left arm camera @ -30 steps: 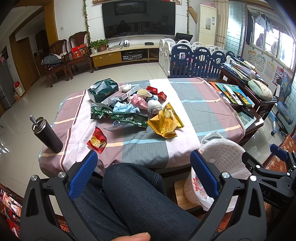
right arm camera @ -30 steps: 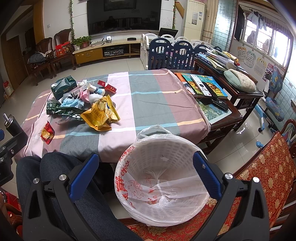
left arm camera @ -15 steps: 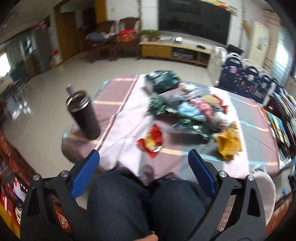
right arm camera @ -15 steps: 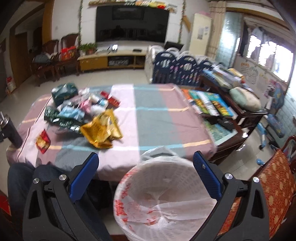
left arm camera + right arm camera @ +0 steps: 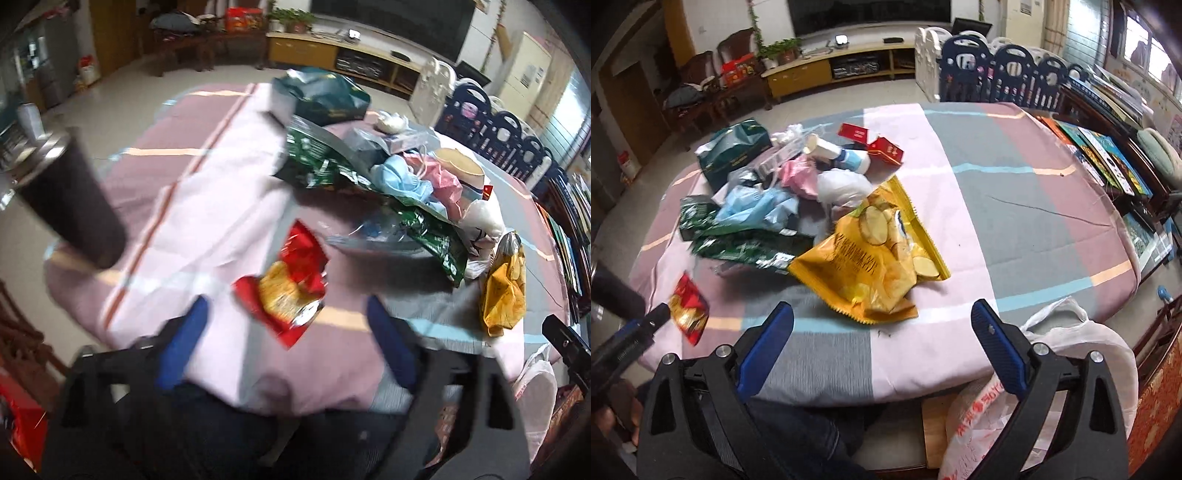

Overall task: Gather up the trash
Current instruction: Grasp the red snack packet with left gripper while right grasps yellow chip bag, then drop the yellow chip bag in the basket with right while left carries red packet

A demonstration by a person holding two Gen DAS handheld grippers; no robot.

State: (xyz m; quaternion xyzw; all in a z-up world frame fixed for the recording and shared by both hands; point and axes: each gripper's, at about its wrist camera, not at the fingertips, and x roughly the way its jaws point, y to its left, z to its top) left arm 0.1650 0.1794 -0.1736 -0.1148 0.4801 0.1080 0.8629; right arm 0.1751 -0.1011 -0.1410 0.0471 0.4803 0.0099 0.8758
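A heap of wrappers lies on the striped tablecloth. A small red and yellow snack packet lies nearest the front edge. My left gripper hangs open just above and in front of that packet, nothing between its blue pads. A yellow chip bag lies further right, with my right gripper open just short of it. Behind sit green wrappers, blue and pink plastic bags and red boxes. A white bin with a plastic liner stands beside the table.
A dark steel tumbler stands at the table's left corner. Books cover a side table to the right. A blue and white play fence and a TV cabinet stand behind. A person's knees in jeans are under the front edge.
Both grippers have come forward and down over the table. The left one swung left to the red packet, the right one left the bin and faces the yellow bag.
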